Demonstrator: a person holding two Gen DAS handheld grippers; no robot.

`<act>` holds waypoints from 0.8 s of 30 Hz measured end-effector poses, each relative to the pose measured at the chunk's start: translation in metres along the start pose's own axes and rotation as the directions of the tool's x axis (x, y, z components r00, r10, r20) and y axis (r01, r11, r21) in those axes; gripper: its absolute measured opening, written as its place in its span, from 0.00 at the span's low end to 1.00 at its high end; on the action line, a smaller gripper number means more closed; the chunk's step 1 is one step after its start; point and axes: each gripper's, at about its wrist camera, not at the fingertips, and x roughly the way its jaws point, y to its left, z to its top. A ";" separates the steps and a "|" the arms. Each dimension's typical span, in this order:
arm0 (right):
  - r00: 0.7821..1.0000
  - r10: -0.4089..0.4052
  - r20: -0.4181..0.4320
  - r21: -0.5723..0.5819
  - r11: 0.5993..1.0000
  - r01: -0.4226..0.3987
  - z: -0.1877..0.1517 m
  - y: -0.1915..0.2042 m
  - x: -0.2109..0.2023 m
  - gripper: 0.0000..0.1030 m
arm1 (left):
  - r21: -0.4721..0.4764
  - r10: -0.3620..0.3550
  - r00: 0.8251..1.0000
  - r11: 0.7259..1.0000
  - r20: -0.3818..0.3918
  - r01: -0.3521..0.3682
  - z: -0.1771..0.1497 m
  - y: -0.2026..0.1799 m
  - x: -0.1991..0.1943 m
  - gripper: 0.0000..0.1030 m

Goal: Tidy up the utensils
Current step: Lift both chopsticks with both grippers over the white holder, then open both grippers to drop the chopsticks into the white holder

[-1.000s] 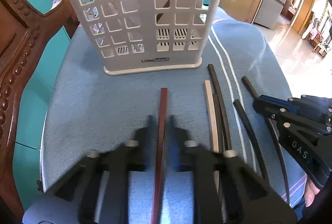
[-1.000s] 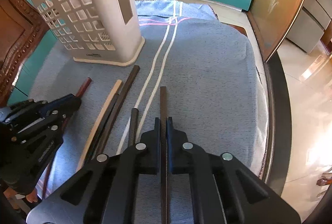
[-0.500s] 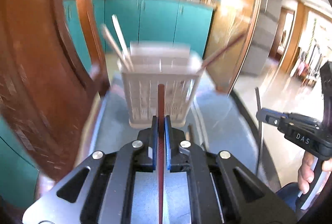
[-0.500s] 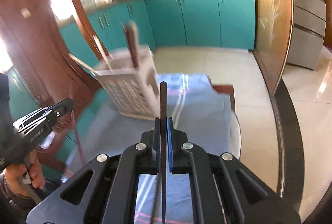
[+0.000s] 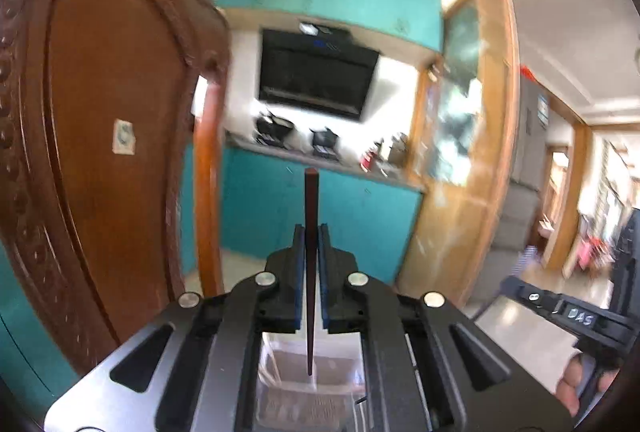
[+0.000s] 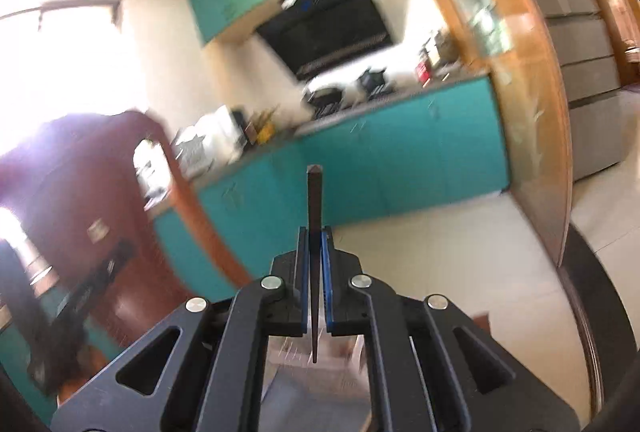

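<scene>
Both tools (image 5: 311, 232) (image 6: 315, 234), each gripping a chopstick (image 5: 310, 200) (image 6: 314, 200), apparently lifted.

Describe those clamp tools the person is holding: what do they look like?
Each is a matte black two-finger gripper: the left gripper and the right gripper have angular black linkage arms with silver round pins and blue pads lining the inner faces of the fingers. From the left view, the right one's side carries white lettering reading DAS. No cables or sleeves show.

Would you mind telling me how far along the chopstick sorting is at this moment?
Done: nothing the views confirm as stowed. In hand: the left claw is shut on a reddish chopstick, the right claw on a dark chopstick, both lifted. Left: dropping them into the white basket below; blur hides its contents.
</scene>
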 end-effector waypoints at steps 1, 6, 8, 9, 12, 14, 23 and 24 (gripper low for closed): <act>0.999 -0.029 0.026 -0.014 0.999 0.029 -0.004 0.002 0.008 0.07 | -0.005 0.026 1.000 1.000 0.017 -0.026 -0.004 0.003 0.007 0.07; 0.995 -0.085 -0.053 -0.094 0.992 0.080 -0.039 0.007 0.052 0.07 | 0.000 0.069 0.994 0.998 -0.088 -0.069 -0.039 0.010 0.055 0.07; 0.992 -0.084 -0.090 -0.119 0.990 0.073 -0.051 0.009 0.060 0.07 | 0.032 0.091 0.989 0.996 -0.113 -0.088 -0.049 0.008 0.067 0.07; 0.992 -0.079 -0.102 -0.133 0.989 0.065 -0.055 0.010 0.063 0.07 | 0.050 0.101 0.988 0.994 -0.119 -0.095 -0.053 0.008 0.072 0.07; 0.990 -0.082 -0.112 -0.174 0.983 0.062 -0.065 0.016 0.063 0.07 | 0.093 0.118 0.982 0.990 -0.145 -0.105 -0.066 0.005 0.081 0.07; 0.989 -0.089 -0.115 -0.199 0.978 0.065 -0.069 0.021 0.060 0.07 | 0.102 0.117 0.980 0.990 -0.162 -0.101 -0.070 0.005 0.079 0.07; 0.993 -0.039 -0.110 -0.227 0.974 0.013 -0.071 0.022 0.019 0.11 | 0.092 0.084 0.985 0.993 -0.153 -0.070 -0.078 0.008 0.065 0.16; 0.994 -0.018 -0.110 -0.231 0.973 -0.008 -0.071 0.022 0.009 0.11 | 0.085 0.081 0.988 0.994 -0.130 -0.071 -0.078 0.008 0.057 0.18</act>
